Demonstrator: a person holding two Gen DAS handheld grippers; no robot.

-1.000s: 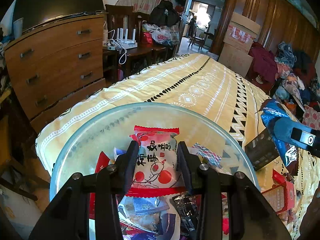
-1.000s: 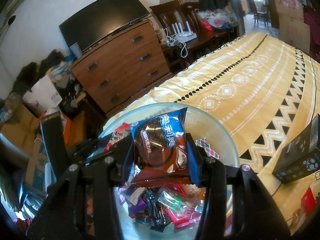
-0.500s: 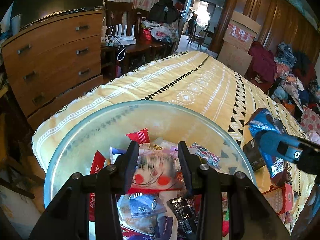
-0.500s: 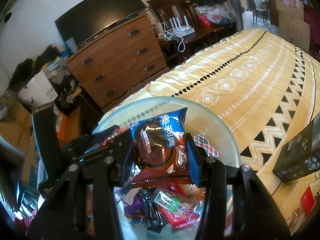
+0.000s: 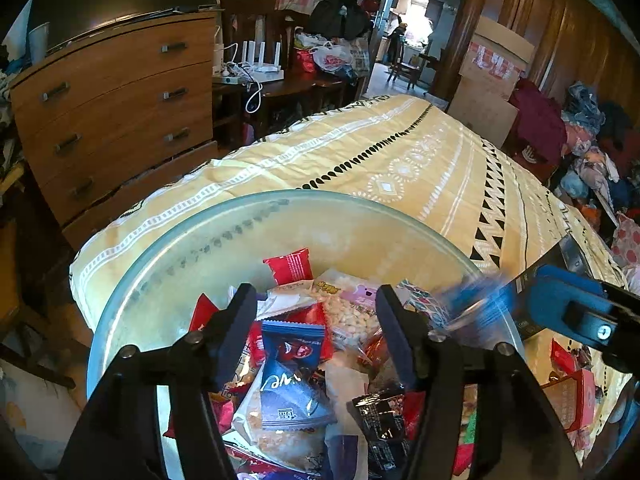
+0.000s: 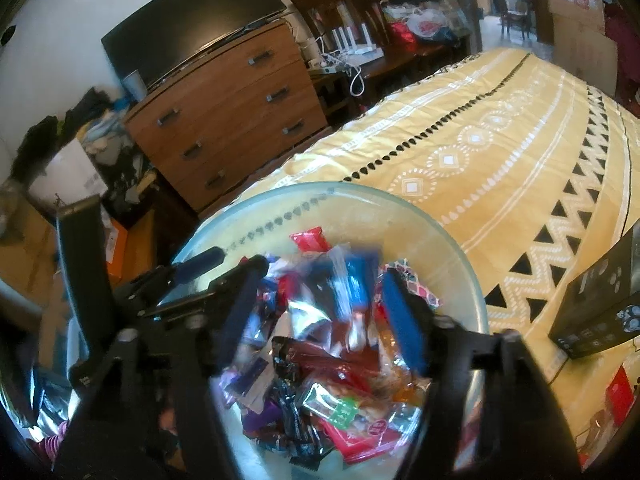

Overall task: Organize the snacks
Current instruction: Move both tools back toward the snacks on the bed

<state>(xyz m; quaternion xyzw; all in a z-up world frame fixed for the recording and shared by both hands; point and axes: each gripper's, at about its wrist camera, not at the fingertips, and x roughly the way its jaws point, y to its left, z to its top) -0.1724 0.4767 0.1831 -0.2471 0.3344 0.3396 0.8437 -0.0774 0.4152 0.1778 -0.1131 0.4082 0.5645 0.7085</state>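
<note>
A big clear glass bowl (image 5: 168,264) on the yellow patterned bedspread holds a heap of snack packets (image 5: 296,364). My left gripper (image 5: 316,312) hangs open and empty over the heap. My right gripper (image 6: 324,292) is open above the same bowl (image 6: 452,248); a blue and brown cookie packet (image 6: 344,284) is blurred between its fingers, falling onto the heap. In the left wrist view the right gripper's blue finger (image 5: 560,292) shows at the right with the blurred packet (image 5: 472,300). The left gripper (image 6: 196,272) shows at the left of the right wrist view.
A black box (image 6: 604,308) lies on the bedspread (image 6: 500,140) right of the bowl. A red box (image 5: 568,396) sits by the bowl's right side. A wooden dresser (image 5: 112,120) stands past the bed's left edge, with chairs and clutter behind.
Both grippers opened. The red and white packet dropped from the left gripper into the bowl. The blue cookie packet left the right gripper's hold and is falling.
</note>
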